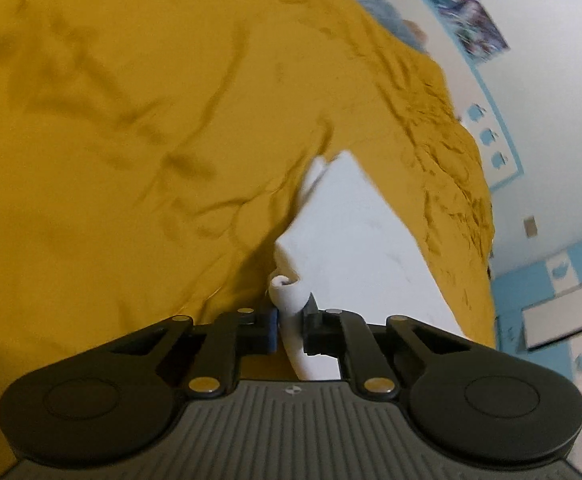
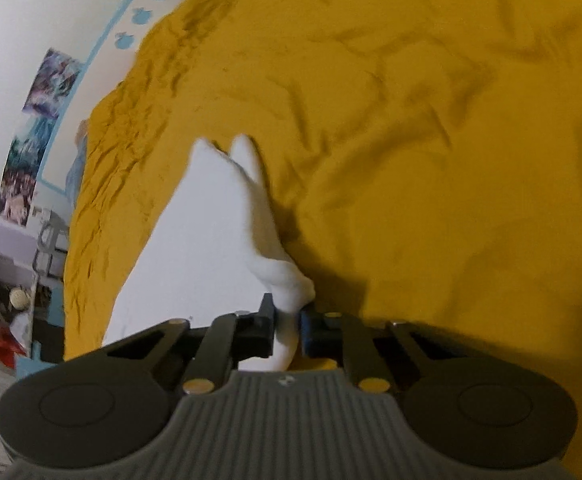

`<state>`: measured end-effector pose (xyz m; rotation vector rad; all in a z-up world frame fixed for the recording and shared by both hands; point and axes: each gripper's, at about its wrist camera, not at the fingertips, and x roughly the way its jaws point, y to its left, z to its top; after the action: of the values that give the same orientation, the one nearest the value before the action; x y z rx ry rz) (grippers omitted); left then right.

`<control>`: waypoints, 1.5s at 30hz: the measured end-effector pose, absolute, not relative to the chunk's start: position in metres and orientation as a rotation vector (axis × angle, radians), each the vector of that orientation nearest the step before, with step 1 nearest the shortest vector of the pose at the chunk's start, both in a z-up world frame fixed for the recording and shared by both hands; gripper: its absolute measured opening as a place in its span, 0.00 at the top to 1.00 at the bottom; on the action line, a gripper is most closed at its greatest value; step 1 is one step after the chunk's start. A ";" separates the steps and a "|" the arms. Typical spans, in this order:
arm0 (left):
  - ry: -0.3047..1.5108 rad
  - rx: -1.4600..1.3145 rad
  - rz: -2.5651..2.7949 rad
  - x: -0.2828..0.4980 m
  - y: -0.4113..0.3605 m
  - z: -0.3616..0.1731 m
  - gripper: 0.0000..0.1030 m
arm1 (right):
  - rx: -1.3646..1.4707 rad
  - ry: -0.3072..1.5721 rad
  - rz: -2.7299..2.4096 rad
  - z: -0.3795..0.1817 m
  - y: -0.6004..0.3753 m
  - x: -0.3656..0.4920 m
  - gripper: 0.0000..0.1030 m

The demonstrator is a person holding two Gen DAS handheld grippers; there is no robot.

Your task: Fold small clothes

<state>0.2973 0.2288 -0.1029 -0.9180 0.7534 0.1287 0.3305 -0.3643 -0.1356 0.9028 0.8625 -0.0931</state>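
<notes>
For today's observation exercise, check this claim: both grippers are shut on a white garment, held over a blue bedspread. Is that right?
Not quite. The bedspread is mustard yellow, not blue, as both wrist views show; blue appears only on the wall trim. The rest stands: the left gripper and the right gripper are each shut on the white garment.
</notes>
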 end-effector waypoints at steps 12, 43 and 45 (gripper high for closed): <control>0.736 -0.715 0.067 0.264 0.220 -0.007 0.90 | 0.761 0.773 -0.011 -0.024 -0.354 0.301 0.95; 1.038 -0.460 0.122 0.195 0.212 -0.090 0.80 | 0.751 0.993 -0.098 -0.123 -0.368 0.186 0.94; 1.048 -0.417 0.123 0.195 0.212 -0.081 0.77 | 0.747 0.986 -0.098 -0.118 -0.371 0.182 0.92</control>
<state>0.1951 0.2120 -0.0807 -0.4175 1.0479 0.1227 0.1820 -0.3713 -0.1181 0.7466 0.9861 -0.0984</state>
